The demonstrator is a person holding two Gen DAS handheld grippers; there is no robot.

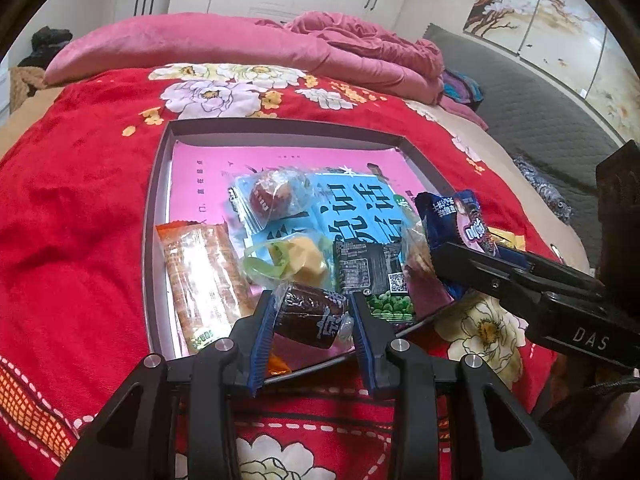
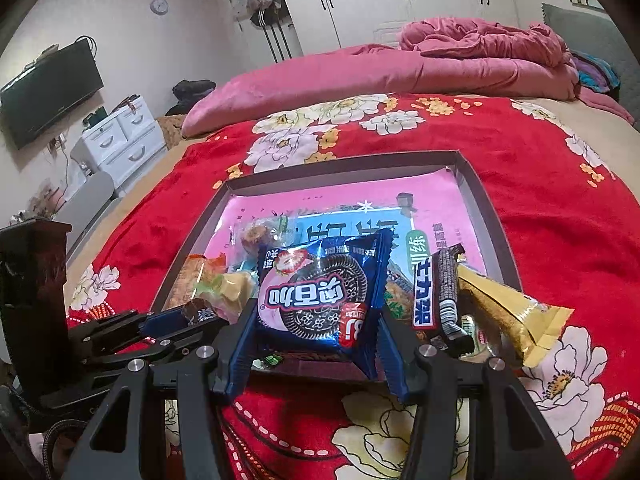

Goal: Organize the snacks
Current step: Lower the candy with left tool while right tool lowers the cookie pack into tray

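Both hands at the tray, each carrying a snack. We hold the left gripper closed narrowly on a dark brown wrapped sweet, its blue pads pressed on either side, just above the tray's near edge. The right gripper stands about half open, yet its pads clamp the flanks of a blue cookie packet, so it too has a firm hold.

The shallow grey tray, lined with pink paper, lies on the red floral bedspread. Several snacks already rest in it: an orange wafer pack, a clear-wrapped yellow sweet, a red date in a clear bag and a green pea packet.

We judge the step in hand to be placing: both items hover over the near part of the tray, not yet released. The next move calls for lowering each onto free liner and opening the jaws without disturbing the neighbours; the far half of the tray offers the most room.

Only the right wrist view shows the black chocolate bar and the gold sachet at the tray's near right corner, apparently overlapping its rim. Only the left wrist view shows how the wafer pack lies along the left wall, and the pea packet whole.
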